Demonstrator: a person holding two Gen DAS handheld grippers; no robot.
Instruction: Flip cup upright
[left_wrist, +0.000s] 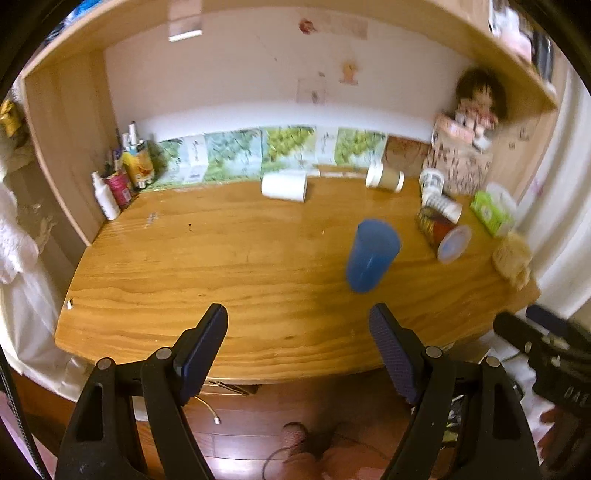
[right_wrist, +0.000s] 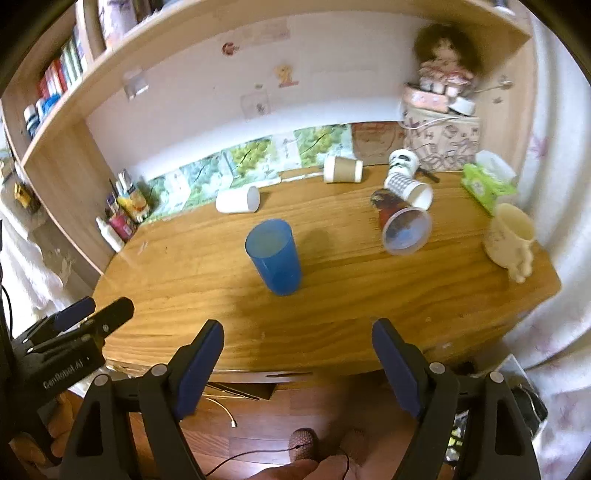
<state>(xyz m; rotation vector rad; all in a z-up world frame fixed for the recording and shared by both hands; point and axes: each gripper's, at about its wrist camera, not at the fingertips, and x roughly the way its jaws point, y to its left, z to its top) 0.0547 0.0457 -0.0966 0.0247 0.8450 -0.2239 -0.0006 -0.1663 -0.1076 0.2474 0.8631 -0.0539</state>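
A: Looking along the left gripper (left_wrist: 297, 325), I see its two blue-padded fingers spread wide apart with nothing between them, hovering over the near edge of a wooden desk (left_wrist: 184, 266). The blue cup (left_wrist: 371, 256) stands well beyond the fingers, to the right of centre. It is blurred here, so I cannot tell from this view which end is up.

B: What else is on the desk there?

A: A white cup (left_wrist: 284, 186) and a brown paper cup (left_wrist: 386, 179) lie on their sides near the back. A patterned cup (left_wrist: 443, 236) lies tipped over just right of the blue one. The right gripper's black body shows at the far right edge.

B: And the right wrist view?

A: The right gripper (right_wrist: 297, 330) is also spread open and empty, above the desk's front edge. Here the blue cup (right_wrist: 275, 254) is sharper: its open mouth faces up and it stands on its base, apart from everything else.

B: So the task is finished?

A: For the blue cup it seems so. The white cup (right_wrist: 238, 199), the paper cup (right_wrist: 343, 169), the patterned cup (right_wrist: 402, 227) and a printed white cup (right_wrist: 408, 186) lie on their sides, so any of these may be next. A cream mug (right_wrist: 509, 240) stands upright at the right. The two tipped cups on the right touch each other, which could crowd a grasp.
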